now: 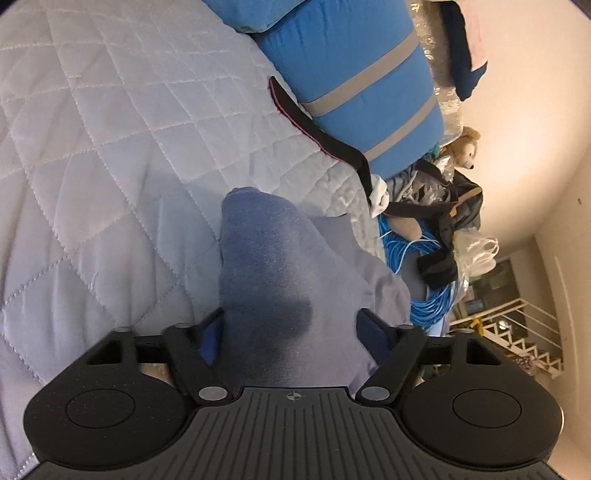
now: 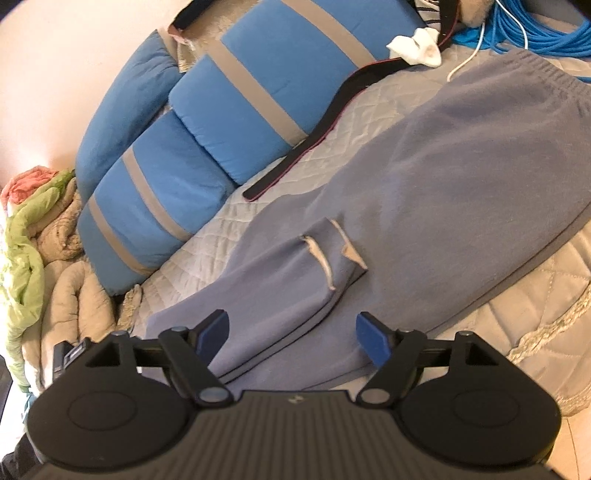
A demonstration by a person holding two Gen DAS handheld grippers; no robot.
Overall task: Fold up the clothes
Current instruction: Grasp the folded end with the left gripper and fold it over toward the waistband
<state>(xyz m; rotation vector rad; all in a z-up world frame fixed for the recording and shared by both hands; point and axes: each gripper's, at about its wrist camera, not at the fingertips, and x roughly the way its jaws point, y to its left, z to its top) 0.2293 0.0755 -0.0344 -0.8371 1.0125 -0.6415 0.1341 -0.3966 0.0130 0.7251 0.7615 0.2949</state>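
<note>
1. Two grippers are seen over one garment, grey-blue fleece trousers (image 2: 461,158) spread on a quilted bed (image 1: 110,147). The elastic waistband lies at the far right in the right wrist view, near a coil of blue cable (image 2: 535,33). The legs run back toward the near left, so the long axis is taken as diagonal across that view.
2. A leg end (image 2: 295,266) is already turned over onto the body of the trousers, with its pale raw hem showing. It lies just ahead of the right gripper (image 2: 291,332).
3. The right gripper's fingers (image 2: 373,338) are spread wide with nothing held. Fabric passes below and between them, but no pad is seen pressing on it.
4. In the left wrist view, a raised bunch of the fleece (image 1: 266,266) sits between the fingers (image 1: 212,338) of the left gripper (image 1: 291,332), which stand part open. Whether the pads actually grip the cloth cannot be told.
5. The folded stack is judged nearer to the right gripper, directly in front of it. The next fold would likely run along the long axis toward the waistband.
</note>
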